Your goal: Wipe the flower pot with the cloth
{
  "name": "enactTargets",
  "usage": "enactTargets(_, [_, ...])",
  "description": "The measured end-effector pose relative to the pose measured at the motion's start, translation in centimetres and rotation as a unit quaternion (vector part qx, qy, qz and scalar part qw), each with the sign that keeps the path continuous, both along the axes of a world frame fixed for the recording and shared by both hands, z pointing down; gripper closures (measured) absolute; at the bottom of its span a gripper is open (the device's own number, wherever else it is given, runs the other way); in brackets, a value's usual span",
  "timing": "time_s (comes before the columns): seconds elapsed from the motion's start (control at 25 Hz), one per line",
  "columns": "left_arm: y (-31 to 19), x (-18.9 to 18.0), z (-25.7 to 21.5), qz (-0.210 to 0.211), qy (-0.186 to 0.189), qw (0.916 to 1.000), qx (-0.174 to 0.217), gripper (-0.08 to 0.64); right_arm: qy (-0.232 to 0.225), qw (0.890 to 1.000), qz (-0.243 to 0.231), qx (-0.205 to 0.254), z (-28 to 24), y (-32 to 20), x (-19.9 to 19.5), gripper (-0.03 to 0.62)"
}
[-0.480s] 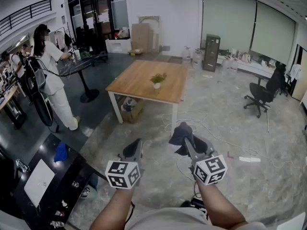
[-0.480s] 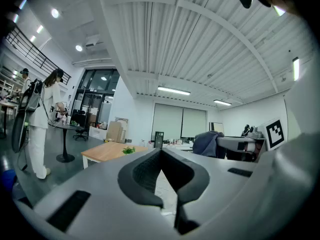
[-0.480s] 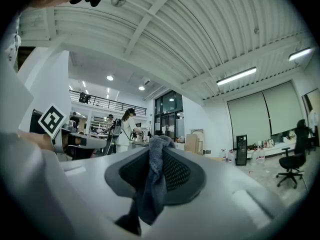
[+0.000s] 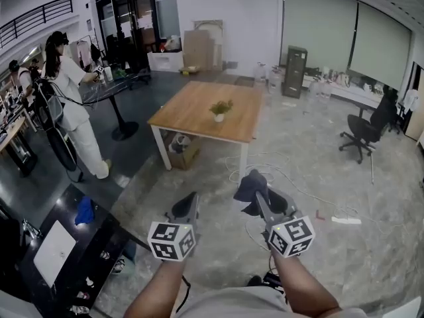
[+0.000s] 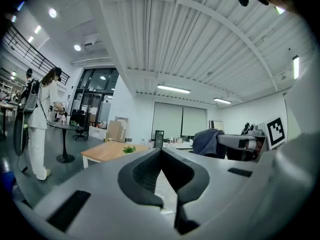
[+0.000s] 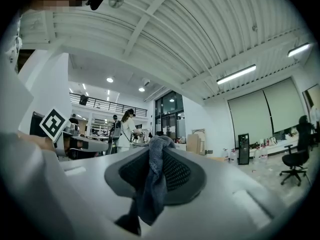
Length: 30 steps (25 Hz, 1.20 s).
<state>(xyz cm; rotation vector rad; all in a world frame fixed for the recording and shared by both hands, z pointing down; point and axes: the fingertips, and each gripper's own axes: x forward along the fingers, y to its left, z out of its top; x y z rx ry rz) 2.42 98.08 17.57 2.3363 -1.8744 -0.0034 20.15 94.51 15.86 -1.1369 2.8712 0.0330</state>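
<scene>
Blue-grey cloth [image 4: 249, 185] clenched in right tongs [image 4: 257, 192]; left tongs [image 4: 191, 198] closed, empty; flower pot [image 4: 219, 112] well ahead on table [image 4: 189, 114]

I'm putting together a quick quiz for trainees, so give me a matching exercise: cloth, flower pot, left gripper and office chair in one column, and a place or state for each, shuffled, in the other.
Column one:
1. cloth
2. flower pot
3. left gripper
4. office chair

Column two:
A. shut, with nothing in it
B. on the floor, off to the right
C. clamped in the right gripper
D. on the wooden table

Pairs: 1-C, 2-D, 3-A, 4-B.
</scene>
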Motion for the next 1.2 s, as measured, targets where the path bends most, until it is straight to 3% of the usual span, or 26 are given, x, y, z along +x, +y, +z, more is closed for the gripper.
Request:
enactTargets(0.4, [-7.2, -0.7, 2.8, 0.006, 0.008, 0.9996, -0.027, 0.554, -0.004, 1.000, -0.007, -0.029, 2.8, -7.5, -1.0, 0.523])
enactTargets(0.6, [-15.5, -0.2, 2.7, -0.004, 0.007, 0.9993, -0.037, 0.554, -0.004, 0.999, -0.014, -0.047, 3.1, -16.2, -0.4, 0.523])
enactTargets(0.88, [-28.4, -0.8, 7.8, -0.026, 0.010, 0.9975, -0.065, 0.554, -0.001, 0.997, -0.036, -0.072, 8.0, -29.0, -0.4, 0.523])
enactTargets(1.2, [-39.0, -1.5, 8.8, -0.045, 0.013, 0.9950, -0.088, 0.554, 0.007, 0.995, -0.054, -0.083, 8.5, -40.6, -1.1, 0.523])
